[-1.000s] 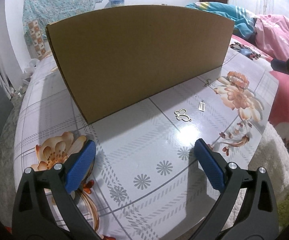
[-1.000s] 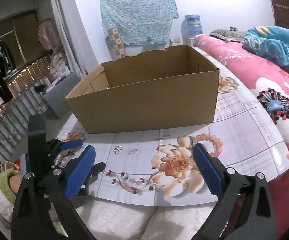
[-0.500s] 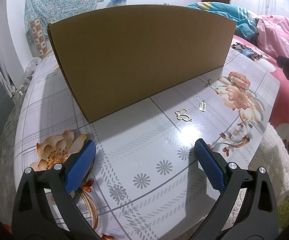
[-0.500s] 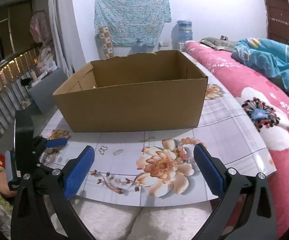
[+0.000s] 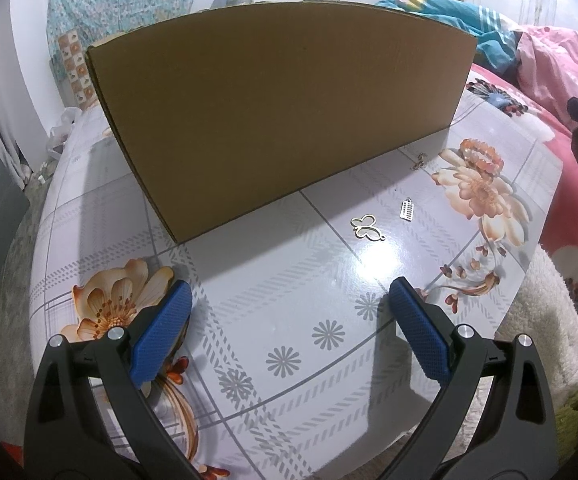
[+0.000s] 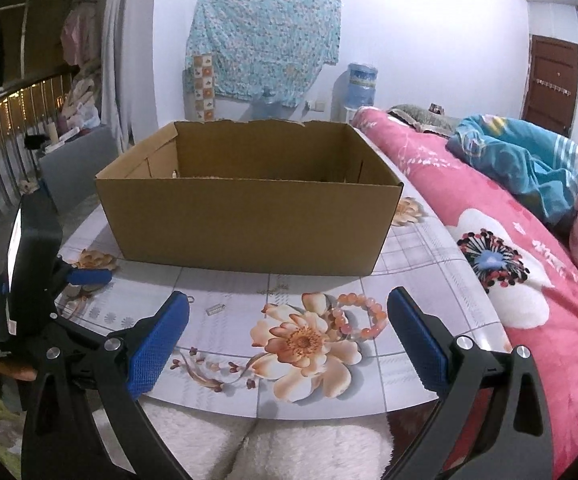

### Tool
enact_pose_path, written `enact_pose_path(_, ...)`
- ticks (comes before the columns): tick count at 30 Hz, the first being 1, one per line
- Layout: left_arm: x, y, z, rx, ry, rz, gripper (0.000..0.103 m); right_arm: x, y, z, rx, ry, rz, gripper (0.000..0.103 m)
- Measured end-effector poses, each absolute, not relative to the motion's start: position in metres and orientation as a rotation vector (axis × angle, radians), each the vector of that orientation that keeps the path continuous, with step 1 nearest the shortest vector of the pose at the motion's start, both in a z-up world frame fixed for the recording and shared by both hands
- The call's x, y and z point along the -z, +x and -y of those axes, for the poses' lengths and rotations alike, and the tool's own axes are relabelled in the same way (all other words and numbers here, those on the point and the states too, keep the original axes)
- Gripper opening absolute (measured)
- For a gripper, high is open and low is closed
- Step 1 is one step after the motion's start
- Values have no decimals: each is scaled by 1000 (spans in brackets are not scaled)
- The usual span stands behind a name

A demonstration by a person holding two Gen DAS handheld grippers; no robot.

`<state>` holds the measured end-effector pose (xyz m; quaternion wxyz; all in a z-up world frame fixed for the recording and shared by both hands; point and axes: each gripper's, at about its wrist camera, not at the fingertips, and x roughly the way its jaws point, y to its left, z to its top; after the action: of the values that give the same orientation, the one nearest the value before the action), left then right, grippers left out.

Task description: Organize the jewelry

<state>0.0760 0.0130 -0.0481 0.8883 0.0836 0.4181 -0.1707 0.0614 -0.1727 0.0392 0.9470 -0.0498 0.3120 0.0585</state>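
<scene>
Standing open-topped on table (image 6: 429, 264): cardboard box (image 6: 249, 228), contents hidden.

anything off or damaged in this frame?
One thing: the cardboard box has a ragged, torn far rim. The bead bracelet, butterfly charm and small rectangular pendant lie loose on the table before it. Both grippers are open and empty.

Home bedroom: bed (image 6: 489, 240), rumpled quilts (image 6: 529, 160), water dispenser (image 6: 362, 86)
</scene>
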Motion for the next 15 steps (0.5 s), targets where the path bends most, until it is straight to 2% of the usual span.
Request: enact_pose_path(15,46,83,-10,350,181,-916,95,-38,62,177,-138,-80,-652,97)
